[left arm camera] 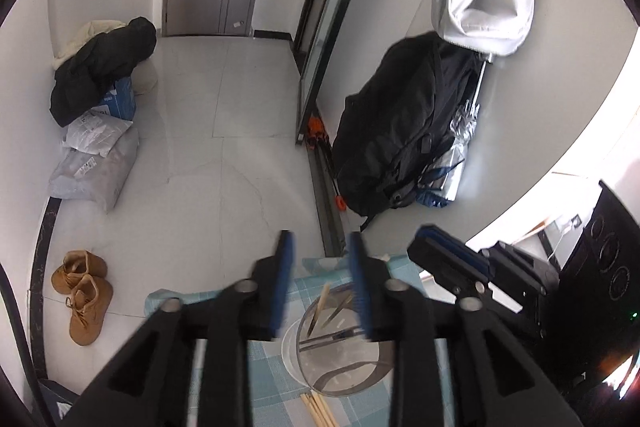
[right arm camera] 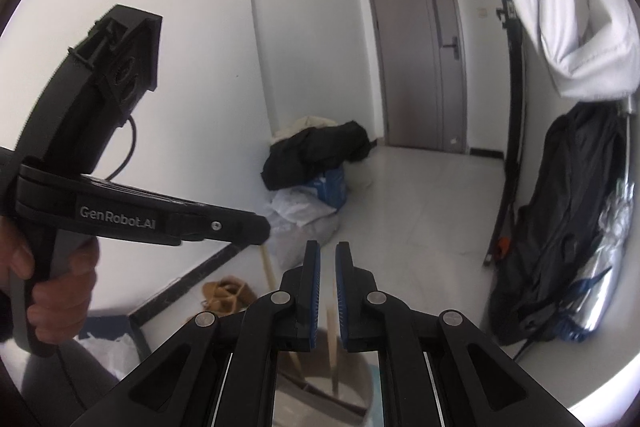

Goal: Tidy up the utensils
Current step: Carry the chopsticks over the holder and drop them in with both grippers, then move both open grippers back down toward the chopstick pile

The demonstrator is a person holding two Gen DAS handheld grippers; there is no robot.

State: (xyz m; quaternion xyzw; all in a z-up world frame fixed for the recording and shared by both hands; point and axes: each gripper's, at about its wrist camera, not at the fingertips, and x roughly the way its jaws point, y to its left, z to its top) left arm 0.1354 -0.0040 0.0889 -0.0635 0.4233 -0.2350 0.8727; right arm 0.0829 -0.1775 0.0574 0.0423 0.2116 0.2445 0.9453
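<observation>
Hovering above a checked cloth (left arm camera: 224, 367), left gripper (left arm camera: 320, 287) points down and forward over a clear cup (left arm camera: 340, 367), its blue pads spread wide with nothing between them. Right gripper (right arm camera: 328, 291) sits just over the same cup (right arm camera: 320, 387), jaws nearly closed with a narrow gap; a chopstick (right arm camera: 332, 343) stands in line with that gap, contact unclear. A hand (right arm camera: 48, 291) grips the left tool's handle. Several chopsticks (left arm camera: 322, 311) stand in the cup; more (left arm camera: 320, 411) lie on the cloth beside it.

Clear round holder (left arm camera: 340, 355) holds two leaning wooden chopsticks (left arm camera: 317, 309); more chopsticks (left arm camera: 320, 409) lie beside it (on checked cloth).
</observation>
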